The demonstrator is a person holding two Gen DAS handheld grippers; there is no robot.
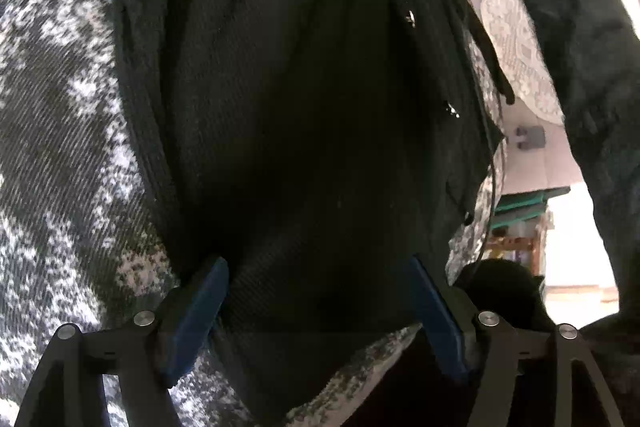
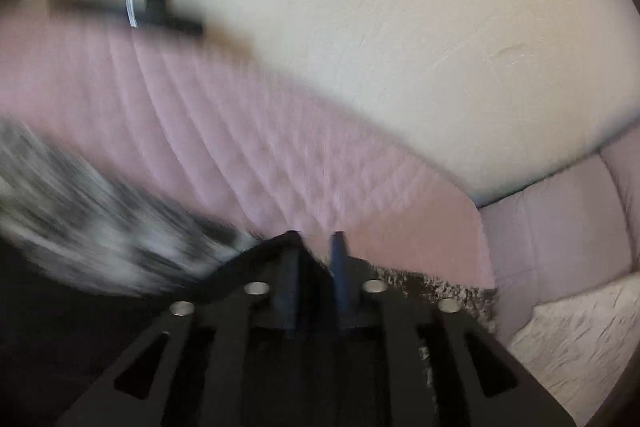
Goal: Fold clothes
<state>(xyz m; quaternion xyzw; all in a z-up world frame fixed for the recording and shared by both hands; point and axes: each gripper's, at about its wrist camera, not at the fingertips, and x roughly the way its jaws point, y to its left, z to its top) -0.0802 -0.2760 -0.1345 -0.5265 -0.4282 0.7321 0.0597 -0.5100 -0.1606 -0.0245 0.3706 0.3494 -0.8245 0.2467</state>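
While the left claw gapes over the black garment, the right claw pinches its edge.

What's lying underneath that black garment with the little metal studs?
A grey-and-white patterned cover shows around the black garment, left and below. Whatever lies directly under the garment is covered and cannot be seen.
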